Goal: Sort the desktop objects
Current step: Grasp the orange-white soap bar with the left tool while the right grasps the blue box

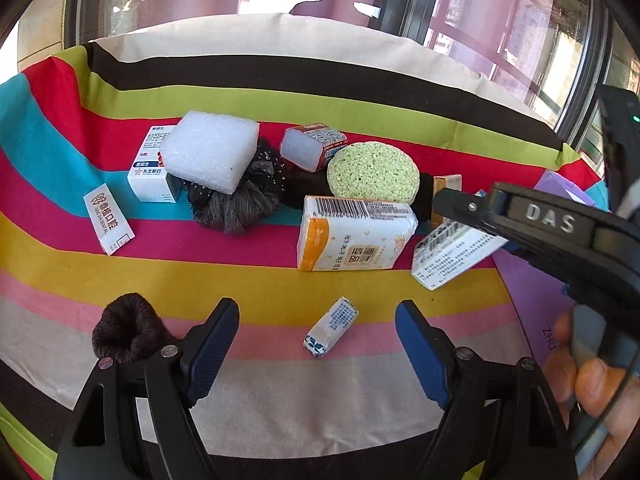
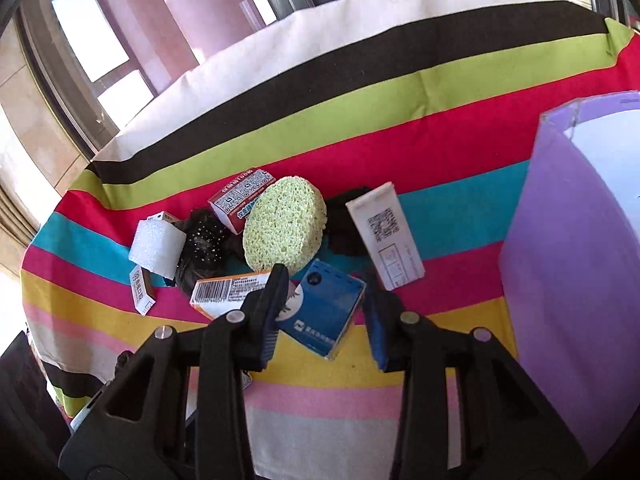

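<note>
Black left gripper [image 1: 316, 344], nearest the left wrist lens, stands with its 2 blue-padded jaws wide apart above the pink and cream stripes, holding nothing. Between those jaws, on the pink stripe, lies a small white-and-blue wrapped packet [image 1: 331, 327], tilted, touching neither pad. Just beside the left jaw sits a dark brown fuzzy hair ring [image 1: 127, 334].

Black right gripper [image 2: 326, 312] straddles a blue-topped cardboard box with white printed sides [image 2: 324, 312]; the box sits tilted between the pads, but whether both pads press on it cannot be told. In the left wrist view that box [image 1: 454, 254] hangs under the finger stamped DAS.

Behind it the pile crowds the magenta and cyan stripes: a white-and-orange tissue pack with a barcode [image 1: 354, 236], a green oval porous sponge [image 1: 373, 172], a white foam block [image 1: 210, 156] resting on a dark beaded scrunchie [image 1: 240, 196], a red-and-white carton [image 1: 314, 146], and a white medicine box [image 1: 150, 168]. A flat white sachet [image 1: 108, 224] lies apart at the left.

To the right stands a lilac paper-walled bin [image 2: 568, 272], near the box, its rim [image 2: 600, 104] open upward. Yellow and cream stripes of the striped tablecloth [image 2: 340, 420] lie bare in front.
</note>
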A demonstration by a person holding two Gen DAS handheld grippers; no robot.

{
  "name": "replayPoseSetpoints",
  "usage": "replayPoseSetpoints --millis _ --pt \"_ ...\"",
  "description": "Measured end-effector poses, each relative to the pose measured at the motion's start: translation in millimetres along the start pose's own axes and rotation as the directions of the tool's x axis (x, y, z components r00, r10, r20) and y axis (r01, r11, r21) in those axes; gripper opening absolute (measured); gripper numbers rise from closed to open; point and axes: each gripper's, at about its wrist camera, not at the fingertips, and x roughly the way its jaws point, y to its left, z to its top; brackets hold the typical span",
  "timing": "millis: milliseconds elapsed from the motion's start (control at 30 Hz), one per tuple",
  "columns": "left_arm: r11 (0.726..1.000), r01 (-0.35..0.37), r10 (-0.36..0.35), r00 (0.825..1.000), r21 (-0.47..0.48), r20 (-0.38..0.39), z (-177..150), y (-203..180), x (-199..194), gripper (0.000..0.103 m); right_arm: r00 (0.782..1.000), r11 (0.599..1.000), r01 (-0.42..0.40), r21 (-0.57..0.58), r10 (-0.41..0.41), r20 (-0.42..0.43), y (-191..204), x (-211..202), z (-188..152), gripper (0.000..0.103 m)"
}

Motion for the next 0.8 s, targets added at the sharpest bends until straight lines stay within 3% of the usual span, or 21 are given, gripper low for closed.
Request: replayPoseSetpoints --millis 167,400,700,733,800 --pt "0.999 -0.026 0.026 1.000 0.028 -0.009 15.1 -13.8 13.4 0.084 0.991 0.999 0.045 -0.023 -0.042 0.125 0.8 -38.0 -3.8 0.039" --pt "0.997 -0.078 0.078 0.997 0.021 -0.017 32.3 -30.6 31.1 0.092 0.954 0.991 0.114 -0.069 -0.089 0.286 17.2 -77.9 3.2 0.040" --pt "0.989 -0.143 0.144 0.989 0.030 -0.045 45.3 -38.4 55.3 0.094 0.962 0.998 0.062 -0.016 -0.056 0.266 2.1 -80.6 9.0 0.040" --pt "0.989 -0.144 0.145 0.989 0.029 -0.041 45.9 -37.7 56.1 0.093 0.963 0.998 0.060 -0.016 -0.054 0.263 2.1 -79.6 8.8 0.040" --pt "0.991 -0.130 0.132 0.990 0.041 -0.048 46.4 -38.0 57.9 0.075 0.963 0.998 0.055 -0.019 -0.048 0.264 3.0 -80.7 7.6 0.040"
